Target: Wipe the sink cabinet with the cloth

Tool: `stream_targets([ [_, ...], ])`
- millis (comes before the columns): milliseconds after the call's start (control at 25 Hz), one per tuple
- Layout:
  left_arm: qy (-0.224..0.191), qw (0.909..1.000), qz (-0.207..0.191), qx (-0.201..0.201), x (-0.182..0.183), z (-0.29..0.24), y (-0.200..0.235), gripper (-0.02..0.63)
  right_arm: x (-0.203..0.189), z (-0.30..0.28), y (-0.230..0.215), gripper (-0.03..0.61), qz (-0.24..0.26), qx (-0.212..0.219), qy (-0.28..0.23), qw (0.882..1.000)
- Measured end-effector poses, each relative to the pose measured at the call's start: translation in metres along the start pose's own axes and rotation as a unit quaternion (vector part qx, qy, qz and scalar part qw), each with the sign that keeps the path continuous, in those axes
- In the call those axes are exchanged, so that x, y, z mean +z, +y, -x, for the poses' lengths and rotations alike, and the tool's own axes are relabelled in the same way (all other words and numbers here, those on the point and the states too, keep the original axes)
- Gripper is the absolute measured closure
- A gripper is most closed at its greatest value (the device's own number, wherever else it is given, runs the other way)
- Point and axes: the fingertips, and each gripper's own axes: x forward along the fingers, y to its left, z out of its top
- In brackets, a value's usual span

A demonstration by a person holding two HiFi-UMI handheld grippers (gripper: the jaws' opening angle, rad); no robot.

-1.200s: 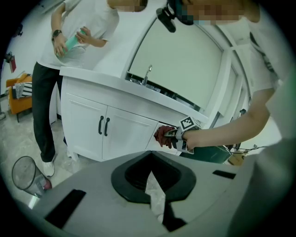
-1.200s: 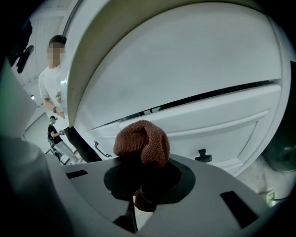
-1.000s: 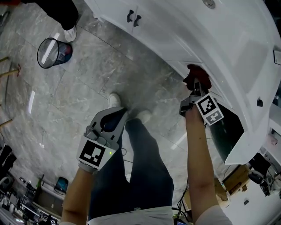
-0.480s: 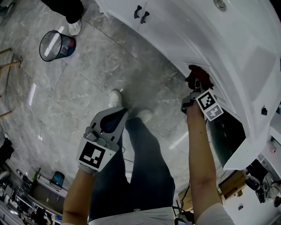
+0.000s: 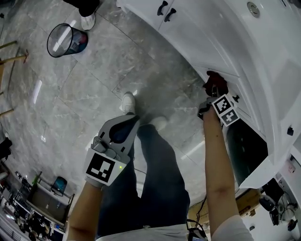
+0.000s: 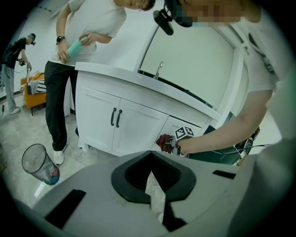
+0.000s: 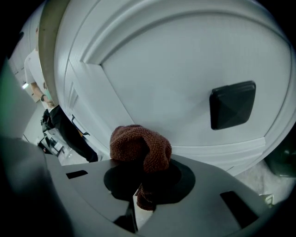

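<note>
**Q:** What was counted, largest first?

**A:** One grey tiled floor (image 5: 94, 84), with open room to the left of the wearer's legs. One white sink cabinet (image 5: 202, 42), its front edge running across the upper right. One mesh wastebasket (image 5: 66, 40), well apart from the cabinet. Two bystanders showed in the left gripper view; one (image 6: 78, 55) stood at the cabinet's far end.

**Q:** The tools?

**A:** Two. The right gripper (image 5: 214, 93) was clenched on one brown knitted cloth (image 7: 141, 146), and the bunched cloth was pressed against a white panel on the cabinet front. The left gripper (image 5: 126, 123) was held over the floor, well clear of the cabinet, its jaws drawn together with nothing between them.

**Q:** Fittings?

**A:** Two dark door handles (image 5: 165, 10), side by side. One dark square knob (image 7: 232, 104) was on the same panel, to the right of the cloth and apart from it.
</note>
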Motion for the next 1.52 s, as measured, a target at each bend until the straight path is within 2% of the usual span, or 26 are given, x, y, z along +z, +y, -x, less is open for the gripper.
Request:
stream_targets([
  [400, 0.011, 0.9999, -0.001, -0.003, -0.007, -0.002, 0.001, 0.603, -0.003, -0.002, -0.001, 0.518, 0.032, 0.019, -0.008, 0.999],
  [680, 0.019, 0.9996, -0.013, -0.013, -0.006, -0.009, -0.008, 0.603, -0.006, 0.003, -0.017, 0.518, 0.047, 0.018, -0.008, 0.999],
  [1520, 0.038, 0.9960, -0.051, -0.063, 0.000, -0.049, -0.061, 0.603, -0.023, 0.052, -0.150, 0.520, 0.020, -0.061, 0.012, 0.998],
])
